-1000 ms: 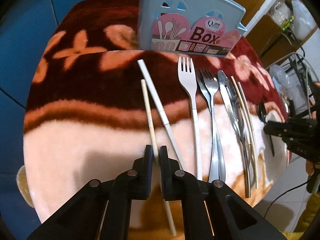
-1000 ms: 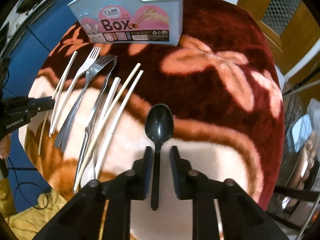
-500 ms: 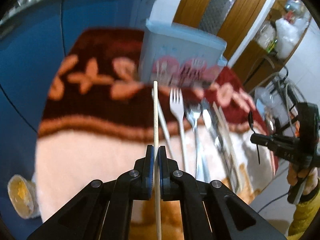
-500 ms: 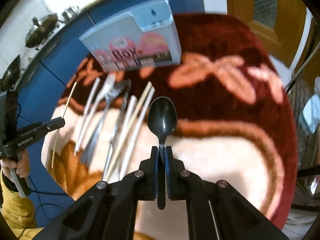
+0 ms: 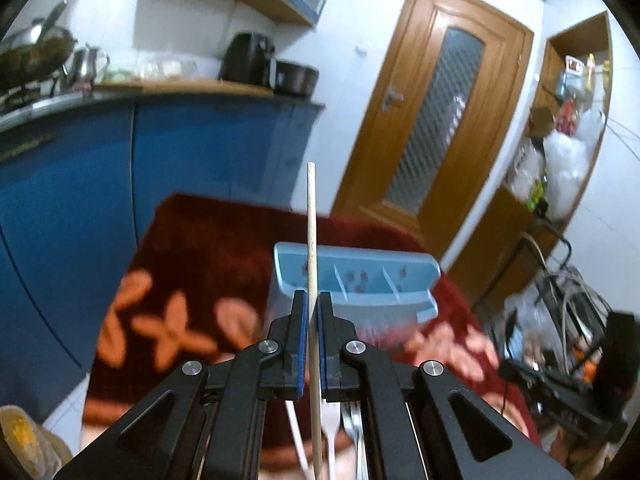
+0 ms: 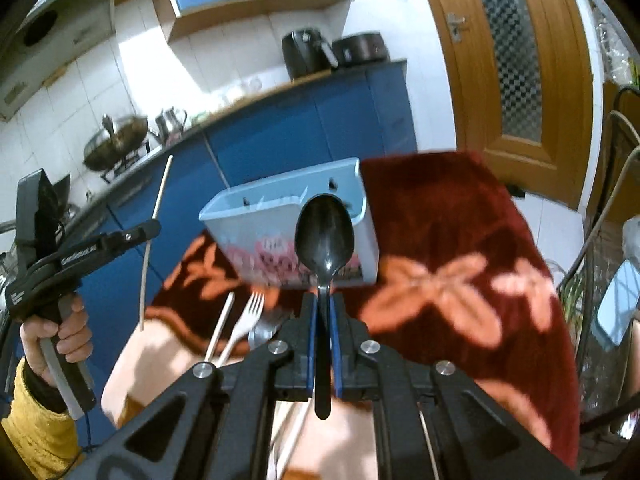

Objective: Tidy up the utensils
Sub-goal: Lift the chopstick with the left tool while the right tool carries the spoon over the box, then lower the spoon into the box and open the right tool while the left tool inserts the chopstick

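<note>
Home kitchen: blue cabinets (image 6: 320,120), wok (image 6: 114,140)

A pale wooden chopstick (image 5: 311,240) stands upright, off the table, in front of the light blue utensil box (image 5: 352,276). The box sits far on the red flowered blanket, divided into compartments. A black plastic spoon (image 6: 325,236) is raised, bowl up. Forks (image 6: 244,322) and another chopstick (image 6: 219,326) lie flat, near left.

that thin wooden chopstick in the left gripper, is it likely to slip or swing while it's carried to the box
Probably a little. The chopstick is thin and smooth, pinched low down by the left gripper, so its long free end could pivot. It looks light and straight, so likely stiff. The compartments in the blue box are narrow, so aim matters.
</note>
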The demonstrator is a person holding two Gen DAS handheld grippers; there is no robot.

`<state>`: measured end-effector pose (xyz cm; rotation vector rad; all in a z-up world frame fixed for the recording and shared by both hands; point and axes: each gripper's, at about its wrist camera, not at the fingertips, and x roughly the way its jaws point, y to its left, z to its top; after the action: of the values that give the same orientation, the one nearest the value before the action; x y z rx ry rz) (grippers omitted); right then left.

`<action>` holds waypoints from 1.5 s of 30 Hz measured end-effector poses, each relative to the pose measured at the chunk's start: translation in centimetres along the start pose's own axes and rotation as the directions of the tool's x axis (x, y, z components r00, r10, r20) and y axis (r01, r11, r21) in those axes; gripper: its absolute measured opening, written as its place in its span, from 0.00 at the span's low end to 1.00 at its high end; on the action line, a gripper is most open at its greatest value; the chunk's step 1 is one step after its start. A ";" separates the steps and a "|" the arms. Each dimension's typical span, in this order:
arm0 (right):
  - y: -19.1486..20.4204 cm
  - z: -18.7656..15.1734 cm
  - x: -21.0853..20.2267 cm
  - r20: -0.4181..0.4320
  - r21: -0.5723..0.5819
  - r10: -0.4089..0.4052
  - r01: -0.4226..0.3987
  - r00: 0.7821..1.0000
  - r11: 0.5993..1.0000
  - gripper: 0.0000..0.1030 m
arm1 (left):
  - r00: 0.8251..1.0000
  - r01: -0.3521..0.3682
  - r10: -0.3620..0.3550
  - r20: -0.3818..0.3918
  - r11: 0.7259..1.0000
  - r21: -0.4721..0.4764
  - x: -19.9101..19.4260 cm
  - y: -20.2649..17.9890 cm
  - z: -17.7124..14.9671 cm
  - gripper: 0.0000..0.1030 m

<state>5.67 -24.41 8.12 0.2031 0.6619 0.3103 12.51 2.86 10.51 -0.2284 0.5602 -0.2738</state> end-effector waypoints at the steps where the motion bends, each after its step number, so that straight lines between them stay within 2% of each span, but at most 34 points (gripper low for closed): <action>1: 0.0 0.3 0.1 0.015 -0.008 -0.005 0.006 1.000 1.000 0.07 | 0.999 -0.005 0.005 0.037 1.000 -0.008 0.2 -0.1 0.6 0.04; 9: -1.1 2.9 1.5 0.108 -0.015 0.002 -0.001 0.994 1.000 0.07 | 0.984 -0.023 0.026 0.178 1.000 -0.018 2.0 -0.7 4.5 0.04; 16: -0.9 5.6 3.8 0.191 -0.066 0.040 -0.028 0.981 0.997 0.07 | 0.951 -0.045 0.044 0.307 0.999 -0.002 4.7 -1.3 5.8 0.04; 19: -0.7 6.8 5.5 0.211 -0.071 0.083 -0.070 0.974 0.995 0.07 | 0.934 -0.082 0.071 0.349 0.996 0.018 5.9 -1.6 5.1 0.04; 27: -0.3 7.7 10.2 0.233 -0.091 0.145 -0.127 0.962 0.988 0.08 | 0.917 -0.174 0.127 0.378 0.980 0.092 8.5 -1.7 1.3 0.04; 35: -0.5 6.0 12.1 0.207 -0.147 0.129 -0.100 0.970 0.984 0.08 | 0.936 -0.146 0.098 0.338 0.982 0.119 9.2 -1.1 0.2 0.04; 38: -1.0 5.6 12.3 0.175 -0.138 0.106 -0.083 0.979 0.987 0.08 | 0.947 -0.119 0.082 0.311 0.988 0.101 9.1 -0.7 0.2 0.04; 45: -1.6 5.2 12.6 0.124 -0.121 0.089 -0.074 0.988 0.990 0.08 | 0.956 -0.116 0.083 0.283 0.988 0.101 9.0 -0.5 -0.8 0.04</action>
<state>18.66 -21.98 4.45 0.1379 0.5064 0.4097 19.24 -0.51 5.56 -0.1221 0.2748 -0.1716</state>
